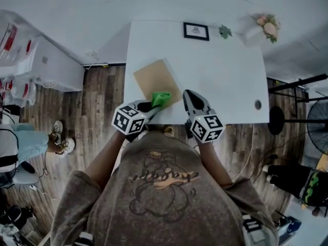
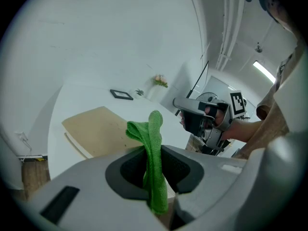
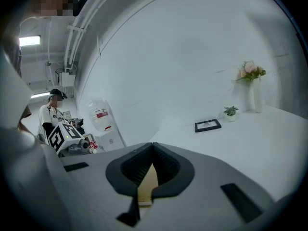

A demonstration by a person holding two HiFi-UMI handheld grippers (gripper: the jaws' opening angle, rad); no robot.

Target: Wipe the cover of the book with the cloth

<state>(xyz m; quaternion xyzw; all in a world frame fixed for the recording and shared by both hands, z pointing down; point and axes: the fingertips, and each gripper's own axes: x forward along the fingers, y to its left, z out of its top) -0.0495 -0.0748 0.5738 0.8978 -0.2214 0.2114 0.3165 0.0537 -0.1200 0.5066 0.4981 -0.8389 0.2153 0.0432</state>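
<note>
Studio-like workroom: white table (image 1: 225, 86), plank floor (image 1: 102, 101), light stand (image 1: 297, 83), fan (image 1: 319, 123), ceiling pipes (image 2: 230, 28).

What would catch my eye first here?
A bright green cloth, pinched in the left gripper, sits over the near edge of a tan book on a white table. The right gripper hovers alongside, jaws shut. Pink flowers stand at the table's far corner.
</note>
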